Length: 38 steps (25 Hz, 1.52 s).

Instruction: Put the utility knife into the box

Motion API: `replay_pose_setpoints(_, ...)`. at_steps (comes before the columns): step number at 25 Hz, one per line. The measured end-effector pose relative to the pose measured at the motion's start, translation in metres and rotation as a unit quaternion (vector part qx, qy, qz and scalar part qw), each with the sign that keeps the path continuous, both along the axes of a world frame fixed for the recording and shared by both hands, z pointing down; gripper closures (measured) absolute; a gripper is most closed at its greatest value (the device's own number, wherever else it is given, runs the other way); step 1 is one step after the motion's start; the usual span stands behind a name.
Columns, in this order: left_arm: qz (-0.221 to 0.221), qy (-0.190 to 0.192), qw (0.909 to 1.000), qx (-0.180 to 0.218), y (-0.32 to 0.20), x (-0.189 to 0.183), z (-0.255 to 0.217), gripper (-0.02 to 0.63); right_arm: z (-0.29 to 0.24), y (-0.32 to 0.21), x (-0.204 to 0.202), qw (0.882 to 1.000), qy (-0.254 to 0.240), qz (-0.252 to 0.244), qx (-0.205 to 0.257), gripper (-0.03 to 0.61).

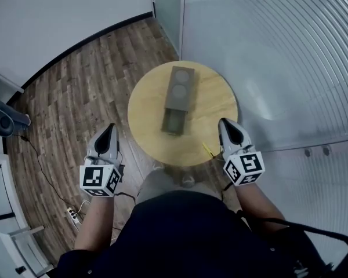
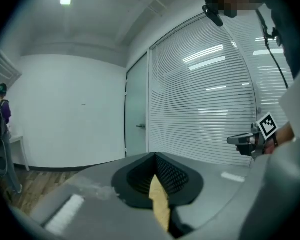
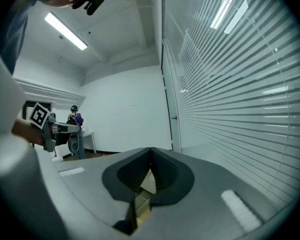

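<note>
- Nearest the lens, a dark-clothed torso, standing at the near rim of the round wooden table.
- Just ahead of it, the left gripper, off the table's left edge and over the plank floor; jaws pressed together on nothing, as seen in its own view.
- Opposite, the right gripper, at the table's right rim; likewise closed and empty.
- Just beside the right gripper, near the table's front edge, what is probably the utility knife: a yellow sliver, too small to tell for sure.
- At the table's middle, apart from that sliver, the long dark box, with its near end seemingly pulled out like a drawer.
- Step in hand, by judgement: the approach, with nothing picked up yet.
- Next move calls for opening the right jaws, lowering them over the yellow handle, closing across its narrow width, then carrying it to the box's open end.
</note>
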<state>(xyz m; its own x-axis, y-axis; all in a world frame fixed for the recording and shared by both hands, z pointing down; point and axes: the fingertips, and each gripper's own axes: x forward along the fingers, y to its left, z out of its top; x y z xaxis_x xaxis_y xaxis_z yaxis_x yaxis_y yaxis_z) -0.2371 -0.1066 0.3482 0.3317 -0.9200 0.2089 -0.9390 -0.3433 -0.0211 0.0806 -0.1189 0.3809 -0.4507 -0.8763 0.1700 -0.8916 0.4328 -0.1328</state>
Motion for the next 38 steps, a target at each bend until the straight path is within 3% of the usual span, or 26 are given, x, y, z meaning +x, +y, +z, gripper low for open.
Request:
replay_pose_setpoints(8,0.099,0.003,0.9950,0.016,-0.083,0.008,-0.011,0.607,-0.005,-0.011,-0.006,0.997,-0.005,0.073,-0.007,0.569)
replay_pose_setpoints(18,0.228,0.005,0.9736,0.005,-0.122,0.045,0.007,0.608,0.000,-0.011,-0.021,0.991,0.009,0.137,-0.011,0.569)
replay_pose_setpoints(23,0.258,0.011,0.9662,-0.011,-0.121,0.071,0.019,0.607,0.013,-0.002,-0.003,0.986,0.019,0.164,-0.030,0.569)
replay_pose_setpoints(33,0.283,0.019,0.9589,-0.017,-0.113,0.116,0.021,0.609,0.024,0.006,0.019,0.984,0.039,0.170,-0.042,0.569)
replay_pose_setpoints(38,0.302,0.008,0.9524,-0.037,-0.113,0.145,0.045,0.608,0.050,0.020,0.028,0.982,0.032,0.173,-0.066,0.569)
